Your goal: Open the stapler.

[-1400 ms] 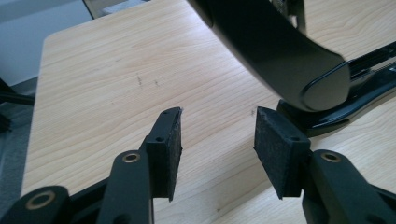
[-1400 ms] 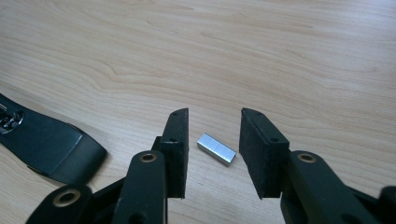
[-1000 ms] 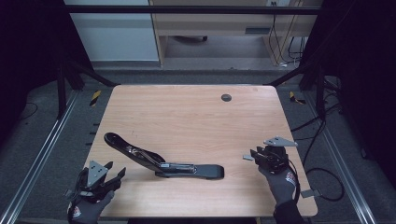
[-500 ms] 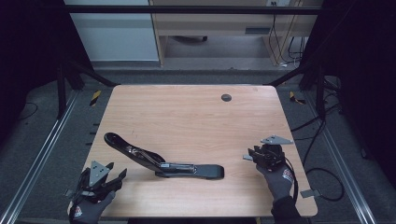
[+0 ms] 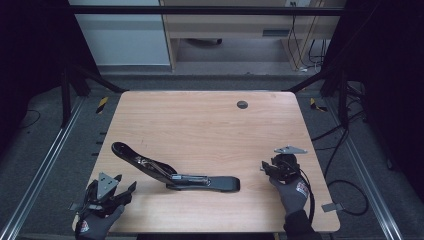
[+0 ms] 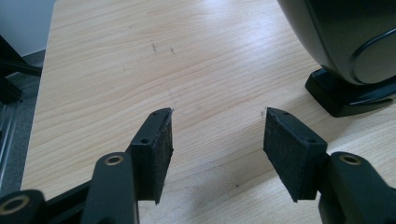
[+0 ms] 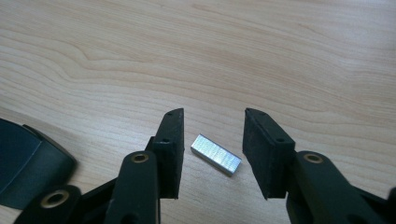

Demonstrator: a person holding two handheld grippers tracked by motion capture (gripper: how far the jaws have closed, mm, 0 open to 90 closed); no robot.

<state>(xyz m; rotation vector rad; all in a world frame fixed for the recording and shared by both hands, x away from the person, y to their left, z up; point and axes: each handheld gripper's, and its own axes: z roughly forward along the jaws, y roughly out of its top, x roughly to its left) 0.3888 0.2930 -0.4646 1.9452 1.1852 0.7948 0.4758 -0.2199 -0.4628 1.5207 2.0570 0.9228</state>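
Stapler (image 5: 175, 172): black, long and flipped wide open, lying flat on the near half of the table, between the two hands. Base arm points right with a rounded end; top arm angles off to the far left.
Stapler tray: shiny metal channel showing along the middle of the opened body in the high view; too small to tell whether any staples sit in it.
Staple strip (image 7: 216, 155): small silvery block, ribbed top, rectangular, lying flat and slantwise on the wood, right of the stapler's base end.
Right gripper (image 7: 212, 142): jaws have just been opening, now parted wide on either side of the staple strip, pads clear of it on both sides, so nothing pinched. Seen from above (image 5: 280, 167) near the right edge, held by a gloved hand coming in from the bottom, tips angled down at the table.
Left gripper (image 6: 217, 140): jaws spread apart over bare wood, nothing between them, felt-like black pads. From above (image 5: 107, 190) at the near left corner, well left of the stapler, gloved hand under it.
Close-up from the left gripper view: glossy rounded black stapler end looming top right, foot resting on the wood.
Table (image 5: 200, 125): light wood-grain laminate, rounded corners, small dark cable hole (image 5: 242, 104) toward the far side.
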